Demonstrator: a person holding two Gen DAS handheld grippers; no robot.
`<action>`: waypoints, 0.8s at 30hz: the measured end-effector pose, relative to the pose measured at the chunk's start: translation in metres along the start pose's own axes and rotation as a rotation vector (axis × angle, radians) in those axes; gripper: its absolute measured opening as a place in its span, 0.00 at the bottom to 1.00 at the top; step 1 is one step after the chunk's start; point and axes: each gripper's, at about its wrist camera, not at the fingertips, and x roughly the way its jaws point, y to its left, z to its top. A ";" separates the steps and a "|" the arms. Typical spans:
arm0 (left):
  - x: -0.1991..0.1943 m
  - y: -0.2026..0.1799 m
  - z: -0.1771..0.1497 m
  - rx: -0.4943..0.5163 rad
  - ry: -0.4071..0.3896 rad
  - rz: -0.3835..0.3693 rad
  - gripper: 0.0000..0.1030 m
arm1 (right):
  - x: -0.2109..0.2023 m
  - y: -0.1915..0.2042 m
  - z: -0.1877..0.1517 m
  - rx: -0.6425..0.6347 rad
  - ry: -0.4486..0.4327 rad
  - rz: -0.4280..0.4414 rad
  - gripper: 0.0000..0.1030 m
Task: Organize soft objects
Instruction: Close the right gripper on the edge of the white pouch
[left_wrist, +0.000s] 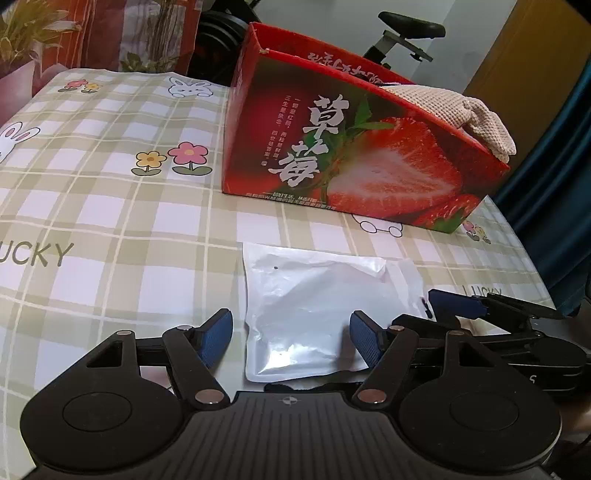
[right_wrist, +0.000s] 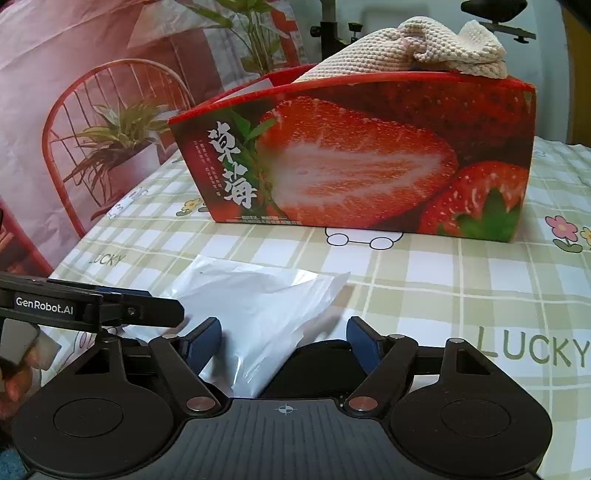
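Because the white plastic pouch (left_wrist: 314, 317) lies flat and slick on the checked tabletop (left_wrist: 110, 221), we judge the main risk to be a skid: if our grippers close on it from low angles, the film may slide or crumple out from between the pads rather than lift. A one-sided pinch could also let the soft contents sag and pull free on the way to the strawberry box (left_wrist: 354, 147). That box already holds a knitted cloth (left_wrist: 476, 110) heaped above its rim at one end and drooping over the edge, so a careless drop there could knock it off or leave the pouch perched on top.

Pose notes. Our left gripper (left_wrist: 291, 339) sits low and close to level, jaws spread wide, the pouch's near edge between the blue pads with no contact visible. Our right gripper (right_wrist: 284, 343) is likewise spread and holding nothing, aimed at the pouch's other side, a dark object of unclear identity under its near edge. We see the two grippers close beside each other, converging on the pouch. The box stands just beyond it, apart.
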 end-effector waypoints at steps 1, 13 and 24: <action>0.001 0.000 0.000 -0.006 0.001 -0.010 0.69 | 0.000 0.000 0.000 0.002 0.000 0.003 0.70; 0.014 -0.011 0.005 -0.017 0.007 -0.078 0.62 | -0.001 -0.008 0.001 0.044 -0.008 0.020 0.56; 0.015 -0.011 -0.002 -0.028 -0.019 -0.113 0.62 | -0.003 -0.007 -0.001 0.054 -0.036 0.016 0.34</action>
